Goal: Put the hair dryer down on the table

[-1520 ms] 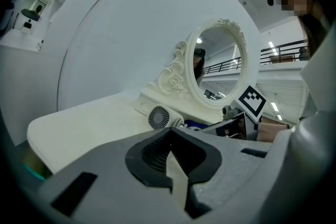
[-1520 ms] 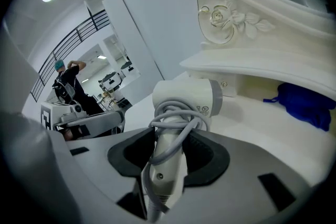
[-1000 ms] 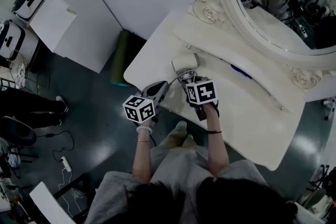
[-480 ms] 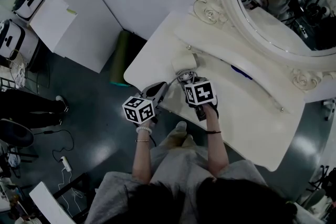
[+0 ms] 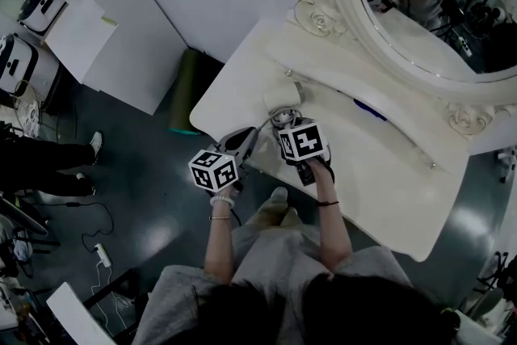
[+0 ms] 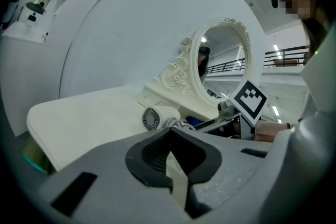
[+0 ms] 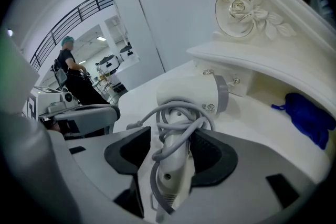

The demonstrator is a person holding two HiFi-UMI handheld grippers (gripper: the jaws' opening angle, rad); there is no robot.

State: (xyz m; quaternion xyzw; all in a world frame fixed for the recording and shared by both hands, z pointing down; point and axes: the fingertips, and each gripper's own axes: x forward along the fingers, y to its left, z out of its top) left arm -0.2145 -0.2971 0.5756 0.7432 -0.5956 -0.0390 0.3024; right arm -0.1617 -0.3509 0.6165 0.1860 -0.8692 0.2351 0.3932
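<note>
The white hair dryer lies on the white dressing table, its grey cord wound round the handle. My right gripper reaches down over it. Its jaws have just been opening and stand open with the handle between them; there is a gap on the left side, and the right pad is close beside the handle. My left gripper hovers at the table's near-left edge, its jaws together with nothing in them. From there the dryer's round rear grille shows ahead.
An oval mirror in a carved white frame stands at the back of the table. A blue cloth thing lies on the shelf under it. A green cylinder stands on the floor left of the table. Another person stands far off.
The right gripper's marker cube has shifted slightly up and left over the dryer. The dryer stays where it lay on the table, and the left gripper has not moved.
</note>
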